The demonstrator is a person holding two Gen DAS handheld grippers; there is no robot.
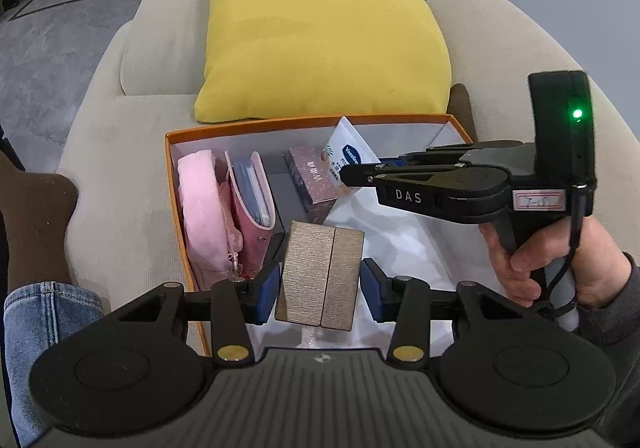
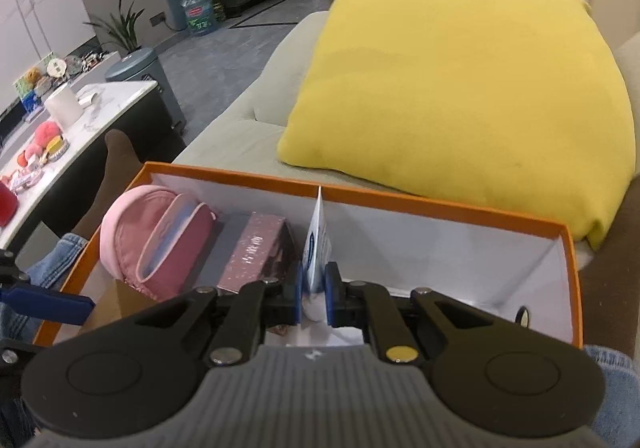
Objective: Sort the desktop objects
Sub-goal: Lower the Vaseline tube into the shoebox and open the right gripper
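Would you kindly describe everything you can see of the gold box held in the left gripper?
The gold box is a small rectangular block with a brushed, metallic-looking finish and a dark seam running lengthwise down its face, splitting it into two parts. It stands roughly upright, slightly tilted, between the blue pads of the left gripper, which appear to clamp its sides. It hangs over the orange box, above its white floor, beside the pink wallet.

Both wrist views look steeply down, close; sharing the orange box (image 1: 312, 119) (image 2: 360, 194).
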